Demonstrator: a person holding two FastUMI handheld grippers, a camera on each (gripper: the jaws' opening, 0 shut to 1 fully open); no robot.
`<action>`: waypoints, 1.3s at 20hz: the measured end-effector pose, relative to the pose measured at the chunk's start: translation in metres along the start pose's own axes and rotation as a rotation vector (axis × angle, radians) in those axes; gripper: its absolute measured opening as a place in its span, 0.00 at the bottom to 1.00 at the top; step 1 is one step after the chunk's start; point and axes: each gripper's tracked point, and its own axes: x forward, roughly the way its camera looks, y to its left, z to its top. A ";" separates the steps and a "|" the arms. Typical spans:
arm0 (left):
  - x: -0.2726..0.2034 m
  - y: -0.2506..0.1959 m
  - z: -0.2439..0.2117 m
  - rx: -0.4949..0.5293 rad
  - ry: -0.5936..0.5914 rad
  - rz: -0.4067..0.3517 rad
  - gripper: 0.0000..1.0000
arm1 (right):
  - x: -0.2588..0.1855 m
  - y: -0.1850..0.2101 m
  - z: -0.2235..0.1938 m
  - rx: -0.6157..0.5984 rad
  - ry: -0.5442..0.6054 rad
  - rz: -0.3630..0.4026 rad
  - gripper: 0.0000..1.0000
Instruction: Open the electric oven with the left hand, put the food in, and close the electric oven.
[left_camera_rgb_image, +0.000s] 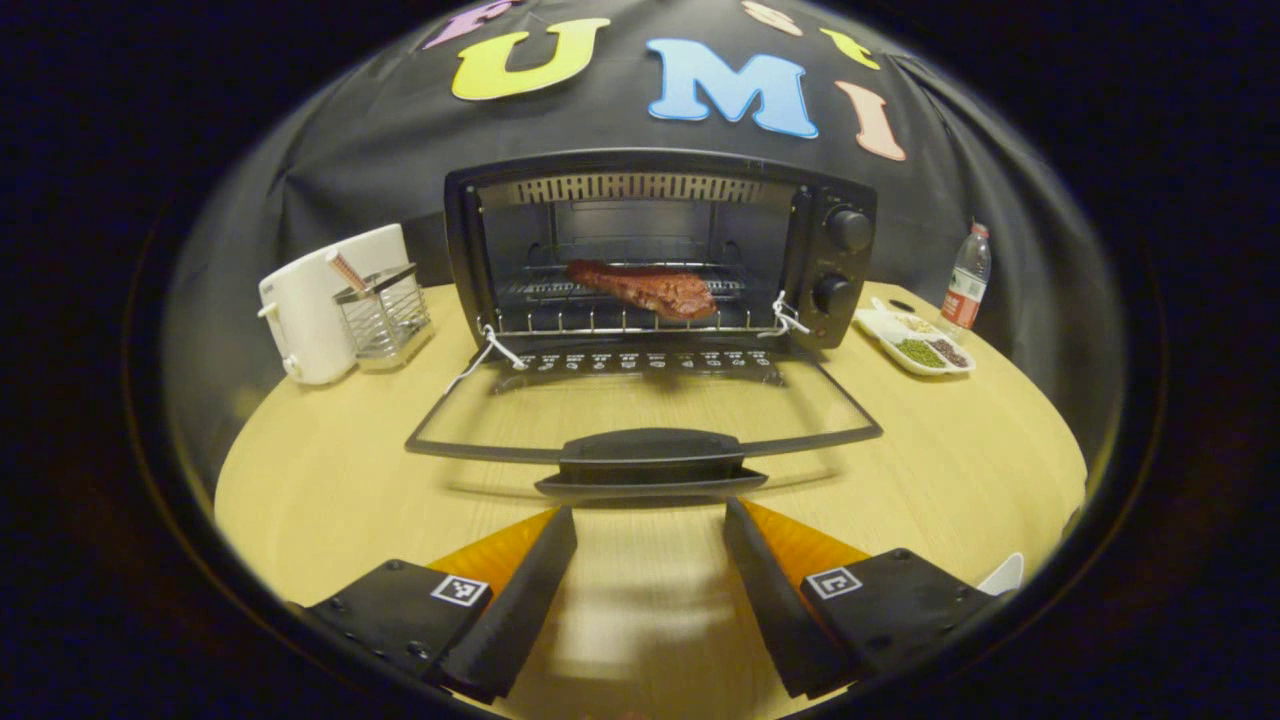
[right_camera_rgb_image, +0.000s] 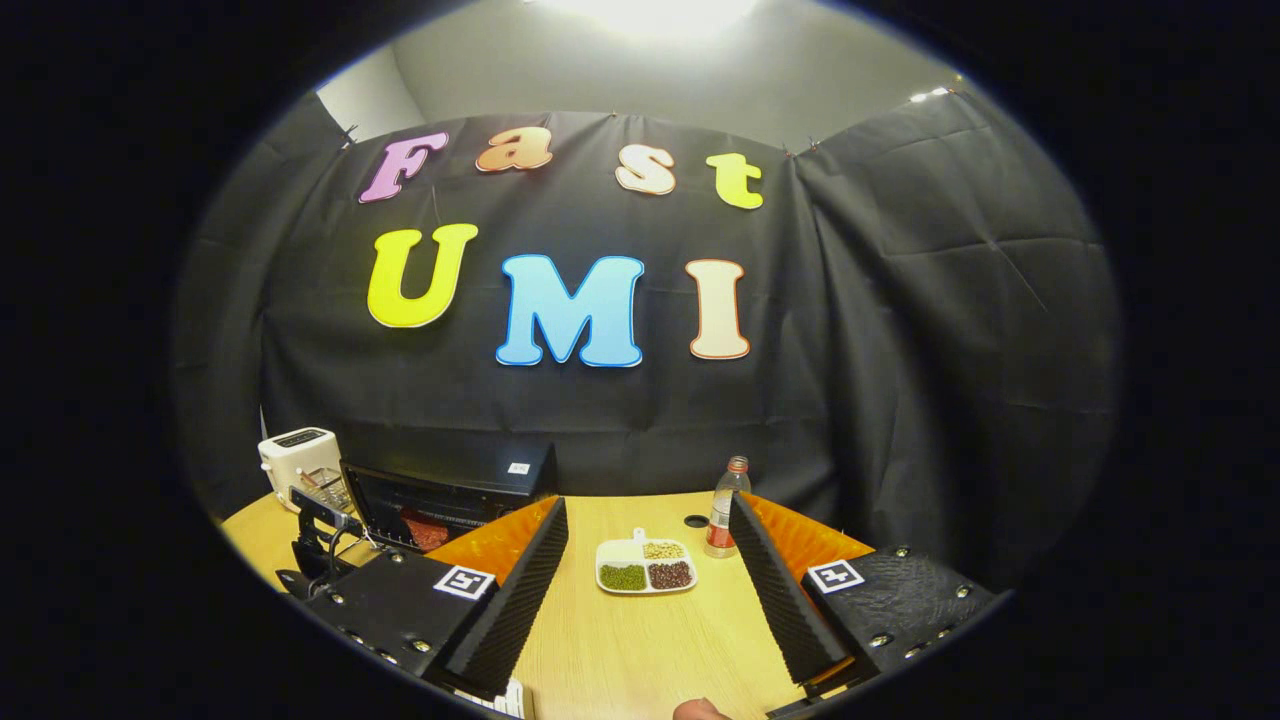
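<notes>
Oven door (left_camera_rgb_image: 645, 440) down; left fingers (left_camera_rgb_image: 530, 580) apart, empty.

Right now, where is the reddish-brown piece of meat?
In the left gripper view the reddish-brown piece of meat lies on the wire rack inside the open black electric oven, right of centre, behind the lowered glass door.

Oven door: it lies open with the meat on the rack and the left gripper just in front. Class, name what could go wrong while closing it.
1. The left gripper is open and short of the door handle; a low approach may slide under it and miss.
2. The meat lies near the rack's front edge, so a hard swing could jolt it.
3. Strings at the door's corners could snag.
</notes>
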 end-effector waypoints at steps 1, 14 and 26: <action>0.000 -0.001 0.001 0.007 0.007 0.006 1.00 | -0.001 -0.002 0.000 -0.003 0.001 -0.006 0.98; -0.030 0.000 0.058 0.020 -0.131 0.017 1.00 | -0.005 0.002 0.002 0.016 -0.013 0.005 0.98; -0.021 0.011 0.165 0.055 -0.324 0.010 0.95 | -0.004 0.008 0.001 0.021 -0.016 -0.004 0.98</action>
